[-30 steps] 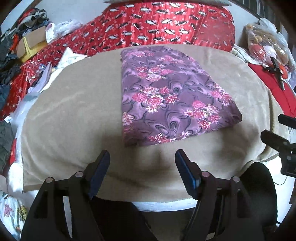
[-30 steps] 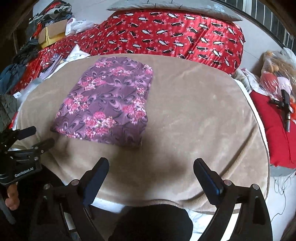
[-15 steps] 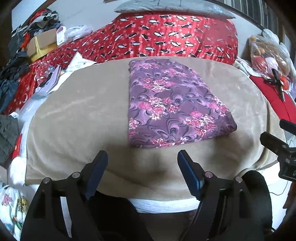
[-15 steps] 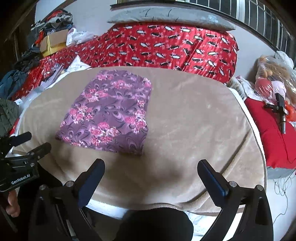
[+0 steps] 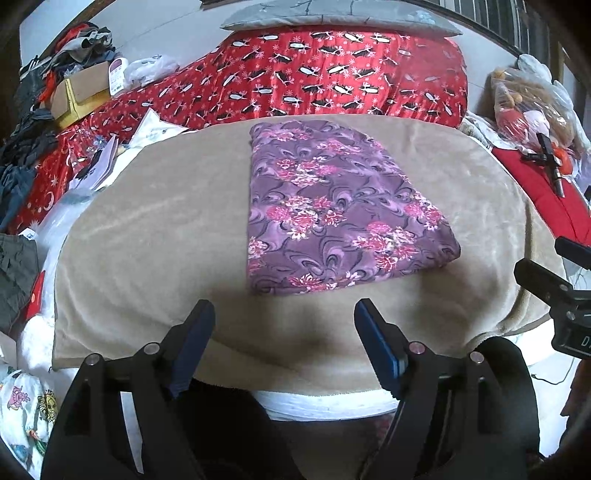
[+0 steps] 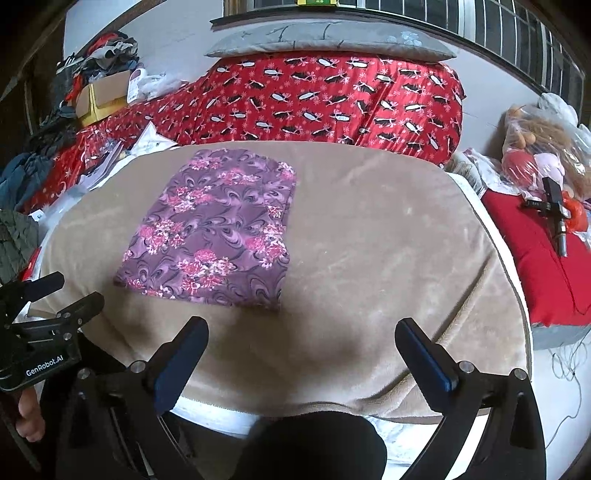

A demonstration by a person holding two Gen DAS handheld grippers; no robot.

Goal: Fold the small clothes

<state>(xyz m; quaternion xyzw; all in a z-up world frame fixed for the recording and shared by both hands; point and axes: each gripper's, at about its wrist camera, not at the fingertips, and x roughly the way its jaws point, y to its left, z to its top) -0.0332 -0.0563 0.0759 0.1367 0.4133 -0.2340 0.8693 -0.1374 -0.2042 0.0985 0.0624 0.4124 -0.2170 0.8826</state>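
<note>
Lying flat on the tan blanket [image 5: 155, 236] is a purple flowered cloth [image 5: 332, 210], folded into a neat rectangle. It sits in the middle, likely so both hands can reach it.

The left gripper [image 5: 284, 314] hangs over the blanket's near edge with its jaws apart and nothing between them. The right gripper [image 6: 301, 334] is the same, with its jaws spread even wider. Neither one touches the cloth (both sit just short of its near edge), so the fold looks done, or another fold is about to start.

The left view shows the cloth's thick right edge, maybe several layers, though it is hard to be sure. The right view shows a window [image 6: 480, 18] above the red patterned quilt [image 6: 332, 99], and a bare thumb [image 6: 27, 415] under the left gripper's body.
</note>
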